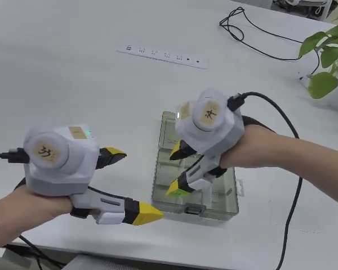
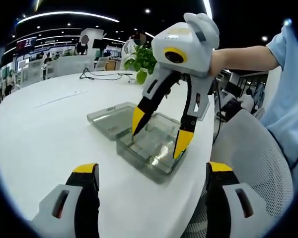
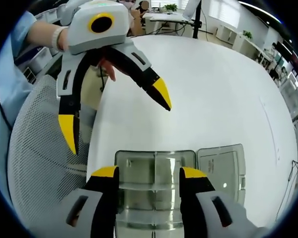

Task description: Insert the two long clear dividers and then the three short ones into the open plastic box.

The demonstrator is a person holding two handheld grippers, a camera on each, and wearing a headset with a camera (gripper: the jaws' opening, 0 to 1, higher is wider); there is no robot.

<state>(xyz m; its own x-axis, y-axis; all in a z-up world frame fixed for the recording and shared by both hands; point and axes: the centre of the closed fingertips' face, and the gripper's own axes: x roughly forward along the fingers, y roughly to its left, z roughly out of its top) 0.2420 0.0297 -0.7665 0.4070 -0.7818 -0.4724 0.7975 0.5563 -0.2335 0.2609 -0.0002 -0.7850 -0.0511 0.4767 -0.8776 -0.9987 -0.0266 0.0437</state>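
Plastic box [image 1: 221, 203]: located on the white table [image 1: 73, 67] near its front edge, right of centre; it is placed close to the person so that both grippers can reach it.
Left gripper [image 1: 141, 183]: held low over bare table, left of the box and apart from it. The jaws are spread wide and nothing is carried. It is judged to be held aside so that access to the box is not obstructed.
Lid [image 1: 169, 126]: folded fully back and laid flat behind the box, so that the interior is exposed from above.
Dividers [image 3: 150, 187]: clear walls are seen crossing the interior, lengthwise and crosswise, forming compartments. The count cannot be established.
Right gripper [image 1: 173, 174]: poised directly over the box, jaws parted and empty, tips pointed down at the interior. The position is judged to suit pressing a divider home or checking its seating.
Plant [image 1: 329, 56]: set at the far right edge, well apart from the work.
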